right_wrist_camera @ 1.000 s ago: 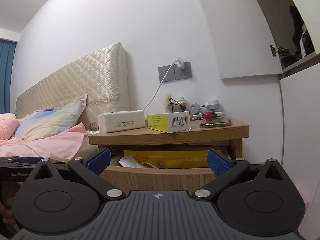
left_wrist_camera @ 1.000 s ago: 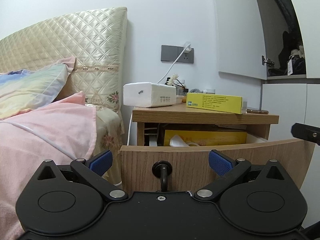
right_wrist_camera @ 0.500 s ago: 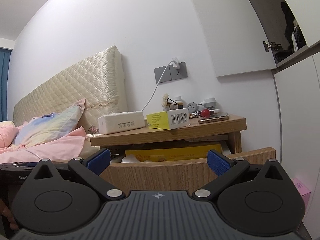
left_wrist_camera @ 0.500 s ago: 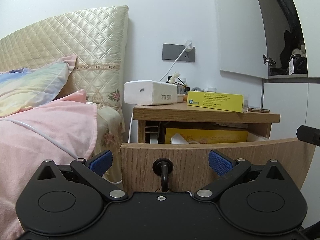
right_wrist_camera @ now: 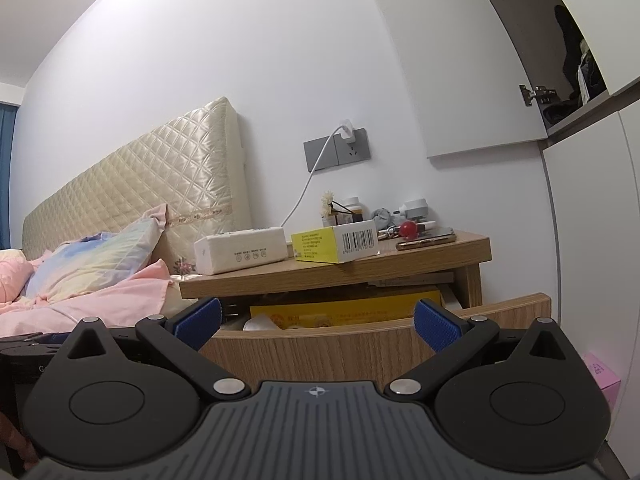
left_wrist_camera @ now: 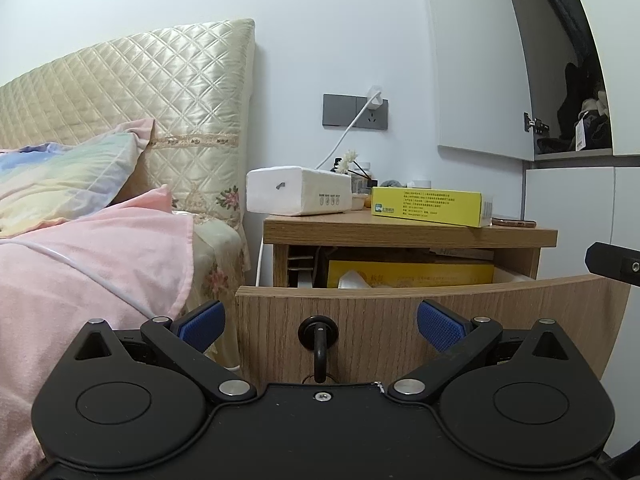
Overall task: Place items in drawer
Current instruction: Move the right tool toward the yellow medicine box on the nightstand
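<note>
The wooden nightstand drawer (left_wrist_camera: 400, 320) (right_wrist_camera: 340, 344) stands pulled out, with a yellow package (left_wrist_camera: 408, 274) and white tissue inside. On the nightstand top (left_wrist_camera: 360, 230) lie a white tissue pack (left_wrist_camera: 298, 194) (right_wrist_camera: 240, 254), a yellow box (left_wrist_camera: 428, 206) (right_wrist_camera: 334, 244) and a phone (right_wrist_camera: 426, 240). My left gripper (left_wrist_camera: 320, 324) is open, its blue pads either side of the drawer's black ring handle (left_wrist_camera: 319, 330), not touching it. My right gripper (right_wrist_camera: 316, 322) is open and empty in front of the drawer's upper edge.
A bed with a pink blanket (left_wrist_camera: 80, 264) and a quilted headboard (left_wrist_camera: 140, 92) lies to the left. A charger cable (right_wrist_camera: 308, 184) runs from the wall socket. Small clutter sits at the nightstand's back. A white wardrobe (left_wrist_camera: 580, 208) stands right; a pink box (right_wrist_camera: 602, 376) on the floor.
Both grippers have drawn back and sunk slightly, so the nightstand sits a little higher in both views. The right view has tilted. Drawer and items have not moved.
</note>
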The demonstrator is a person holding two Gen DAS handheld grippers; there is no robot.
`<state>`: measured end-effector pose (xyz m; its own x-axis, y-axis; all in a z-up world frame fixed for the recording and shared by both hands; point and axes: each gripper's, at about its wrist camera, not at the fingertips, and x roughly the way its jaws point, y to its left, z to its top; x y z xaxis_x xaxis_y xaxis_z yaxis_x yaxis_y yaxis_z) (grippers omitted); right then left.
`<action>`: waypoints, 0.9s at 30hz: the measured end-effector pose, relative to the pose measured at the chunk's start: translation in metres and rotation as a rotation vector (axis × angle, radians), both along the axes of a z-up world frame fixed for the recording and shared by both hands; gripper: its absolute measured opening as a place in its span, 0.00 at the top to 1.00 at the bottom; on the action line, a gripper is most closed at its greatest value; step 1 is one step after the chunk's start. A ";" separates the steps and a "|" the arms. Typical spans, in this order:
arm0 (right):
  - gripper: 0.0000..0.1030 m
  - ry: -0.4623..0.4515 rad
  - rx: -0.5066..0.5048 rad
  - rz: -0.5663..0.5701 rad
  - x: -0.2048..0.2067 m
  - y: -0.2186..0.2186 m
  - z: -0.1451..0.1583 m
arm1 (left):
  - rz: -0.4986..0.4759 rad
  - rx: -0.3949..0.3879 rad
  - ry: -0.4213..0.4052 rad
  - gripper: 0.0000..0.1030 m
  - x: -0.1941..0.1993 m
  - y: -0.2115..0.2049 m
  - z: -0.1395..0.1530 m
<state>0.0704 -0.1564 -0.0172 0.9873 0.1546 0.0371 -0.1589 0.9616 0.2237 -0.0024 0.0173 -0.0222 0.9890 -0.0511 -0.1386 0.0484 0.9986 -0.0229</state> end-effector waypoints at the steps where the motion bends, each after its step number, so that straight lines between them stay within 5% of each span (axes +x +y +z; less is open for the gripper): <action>1: 0.00 -0.001 0.003 -0.002 0.001 -0.001 0.000 | 0.000 0.003 0.000 0.01 0.000 0.000 0.000; 17: 0.00 0.001 0.097 0.019 0.013 -0.004 0.008 | -0.002 -0.006 -0.032 0.01 -0.007 0.002 0.002; 27: 0.00 0.022 0.040 0.086 0.049 -0.023 0.069 | -0.017 -0.012 -0.035 0.01 -0.010 0.001 0.004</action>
